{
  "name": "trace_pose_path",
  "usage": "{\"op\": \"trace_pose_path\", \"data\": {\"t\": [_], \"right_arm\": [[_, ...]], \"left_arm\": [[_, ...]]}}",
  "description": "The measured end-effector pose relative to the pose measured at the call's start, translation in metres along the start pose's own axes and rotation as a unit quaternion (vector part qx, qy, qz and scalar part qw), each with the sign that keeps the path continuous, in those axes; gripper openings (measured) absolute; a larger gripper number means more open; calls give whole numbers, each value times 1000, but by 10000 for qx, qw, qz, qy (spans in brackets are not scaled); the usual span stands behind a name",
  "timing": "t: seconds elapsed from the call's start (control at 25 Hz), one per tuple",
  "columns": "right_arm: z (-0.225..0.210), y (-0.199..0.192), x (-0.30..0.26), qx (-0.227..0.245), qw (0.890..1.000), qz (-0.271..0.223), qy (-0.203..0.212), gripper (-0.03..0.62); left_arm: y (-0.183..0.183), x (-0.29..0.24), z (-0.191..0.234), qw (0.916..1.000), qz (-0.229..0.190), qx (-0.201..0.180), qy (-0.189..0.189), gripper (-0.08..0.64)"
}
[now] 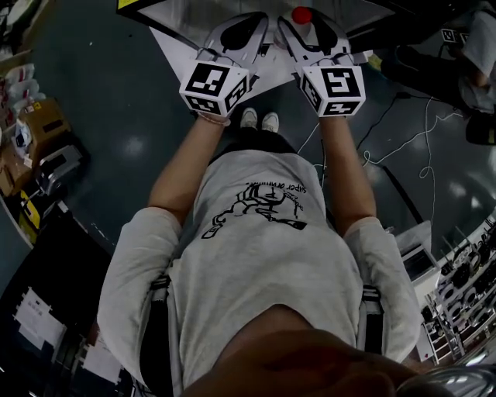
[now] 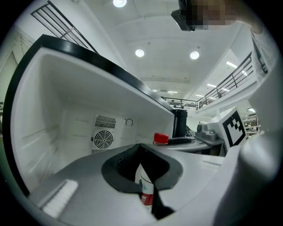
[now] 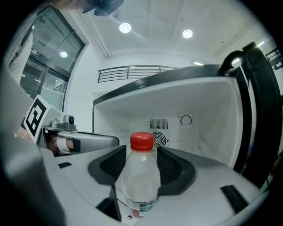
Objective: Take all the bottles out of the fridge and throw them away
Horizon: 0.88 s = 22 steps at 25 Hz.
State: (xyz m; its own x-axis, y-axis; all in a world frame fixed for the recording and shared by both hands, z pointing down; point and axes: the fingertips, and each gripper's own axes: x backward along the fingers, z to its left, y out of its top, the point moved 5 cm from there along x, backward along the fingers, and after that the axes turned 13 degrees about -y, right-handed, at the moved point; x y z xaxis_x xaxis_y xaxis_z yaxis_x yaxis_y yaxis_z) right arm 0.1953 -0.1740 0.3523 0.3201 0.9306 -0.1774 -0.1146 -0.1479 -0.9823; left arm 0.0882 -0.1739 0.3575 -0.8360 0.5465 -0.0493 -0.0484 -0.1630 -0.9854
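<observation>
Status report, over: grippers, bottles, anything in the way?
Right gripper shut on red-capped bottle, upright. Left gripper shut; a labelled bottle shows through its gap, hold unclear. Open fridge ahead, nothing seen blocking.

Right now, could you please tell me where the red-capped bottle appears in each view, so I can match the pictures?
Head view: top centre, only the cap of the red-capped bottle showing, in the right gripper.
Left gripper view: right of centre, only its cap.
Right gripper view: centre foreground, the bottle between the jaws.
Shared landmark: the fridge's round fan, in both gripper views.
</observation>
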Motion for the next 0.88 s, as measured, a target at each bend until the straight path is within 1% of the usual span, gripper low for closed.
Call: {"op": "trace_pose_path", "data": {"t": [0.12, 0.32, 0.68, 0.88], "right_arm": [[2, 8, 7, -1, 10000, -39, 54, 222], [11, 15, 23, 2, 9999, 44, 147, 222], [5, 24, 50, -16, 9999, 88, 89, 222], [4, 31, 62, -23, 9999, 100, 69, 222]], "left_arm": [[6, -1, -8, 10000, -20, 20, -81, 9], [16, 5, -24, 9999, -49, 30, -148, 9], [32, 11, -43, 9995, -142, 132, -258, 9], [40, 12, -54, 9992, -82, 19, -403, 9]]}}
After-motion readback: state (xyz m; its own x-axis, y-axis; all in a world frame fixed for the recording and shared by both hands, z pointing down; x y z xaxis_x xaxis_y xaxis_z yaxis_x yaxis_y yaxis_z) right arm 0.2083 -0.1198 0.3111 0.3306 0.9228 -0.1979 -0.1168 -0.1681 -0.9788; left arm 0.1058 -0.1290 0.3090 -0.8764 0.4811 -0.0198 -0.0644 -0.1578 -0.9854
